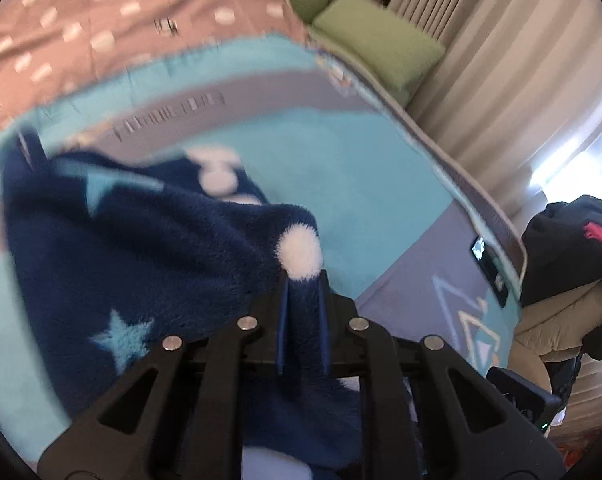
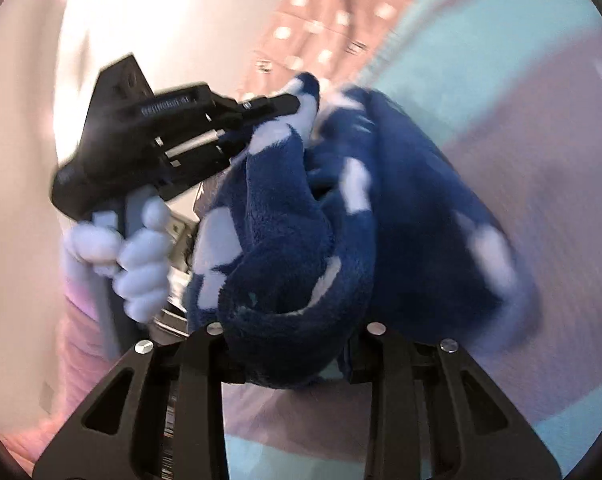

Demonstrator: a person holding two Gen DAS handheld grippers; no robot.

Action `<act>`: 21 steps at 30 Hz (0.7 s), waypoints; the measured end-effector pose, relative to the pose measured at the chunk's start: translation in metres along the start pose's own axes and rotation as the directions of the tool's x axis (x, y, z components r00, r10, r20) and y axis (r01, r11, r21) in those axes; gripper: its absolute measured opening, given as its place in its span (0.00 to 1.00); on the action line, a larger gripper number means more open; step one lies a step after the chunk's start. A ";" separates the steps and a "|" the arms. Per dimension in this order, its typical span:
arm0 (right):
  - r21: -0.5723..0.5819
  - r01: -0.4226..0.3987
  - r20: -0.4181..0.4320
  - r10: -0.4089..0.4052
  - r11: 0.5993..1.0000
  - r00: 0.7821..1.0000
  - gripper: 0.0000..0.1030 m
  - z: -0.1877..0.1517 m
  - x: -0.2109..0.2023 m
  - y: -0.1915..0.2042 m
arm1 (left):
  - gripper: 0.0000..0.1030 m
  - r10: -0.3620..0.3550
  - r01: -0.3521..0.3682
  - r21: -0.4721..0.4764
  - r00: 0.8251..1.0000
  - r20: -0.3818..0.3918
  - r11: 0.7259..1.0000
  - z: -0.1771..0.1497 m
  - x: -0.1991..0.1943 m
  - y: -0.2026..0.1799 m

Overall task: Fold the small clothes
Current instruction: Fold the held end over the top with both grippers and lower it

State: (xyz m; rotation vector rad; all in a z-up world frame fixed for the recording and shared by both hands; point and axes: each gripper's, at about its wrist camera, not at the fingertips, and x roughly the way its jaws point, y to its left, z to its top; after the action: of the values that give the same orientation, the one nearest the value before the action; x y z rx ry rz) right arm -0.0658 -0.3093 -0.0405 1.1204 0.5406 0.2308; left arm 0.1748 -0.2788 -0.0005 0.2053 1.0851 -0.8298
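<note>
You have the navy fleece garment (image 1: 141,248), dotted and starred in white and pale blue, caught at two points above the turquoise and grey blanket (image 1: 341,168) that covers the bed. Your left gripper (image 1: 303,280) has its jaws pinched tight on a thin edge of the fleece, right beside a white dot, and from that pinch the cloth drapes away and down onto the blanket. Your right gripper (image 2: 297,344) is clamped on a thick rolled bunch of the same garment, its jaws standing partway apart around the bulk.

In the right wrist view, your left gripper (image 2: 297,100) sits at the garment's far upper end, with your gloved hand (image 2: 133,256) on its handle, while the right one holds the near lower end. So the fleece's long axis runs between your two grips, bunched and twisted, not stretched flat. Part of it hangs slack to the blanket side.

The next move likely turns on this: both hands are already on the cloth, so draw them apart along that axis to spread it over the blanket before any fold. The right-hand bunch may hide several layers; I cannot tell which edge you hold there.
</note>
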 end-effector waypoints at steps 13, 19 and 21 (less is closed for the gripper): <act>-0.013 0.072 -0.024 -0.073 0.997 0.997 0.32 0.022 0.002 0.010 | 0.19 -0.062 0.063 -0.021 0.997 0.037 0.998 -0.003 0.002 0.013; -0.177 0.119 0.084 -0.105 0.977 0.991 0.29 0.048 -0.029 0.050 | 0.60 -0.076 0.070 0.033 0.970 0.231 0.997 -0.003 -0.076 0.013; -0.134 0.146 0.058 -0.140 0.980 0.988 0.29 0.055 -0.029 0.030 | 0.64 -0.005 -0.018 0.088 0.965 0.261 0.996 -0.009 -0.088 0.010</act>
State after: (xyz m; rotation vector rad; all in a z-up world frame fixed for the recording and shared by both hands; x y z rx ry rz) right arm -0.0596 -0.3525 0.0131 0.9463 0.5510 0.1136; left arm 0.1572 -0.2229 0.0672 0.1695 0.8005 -0.8740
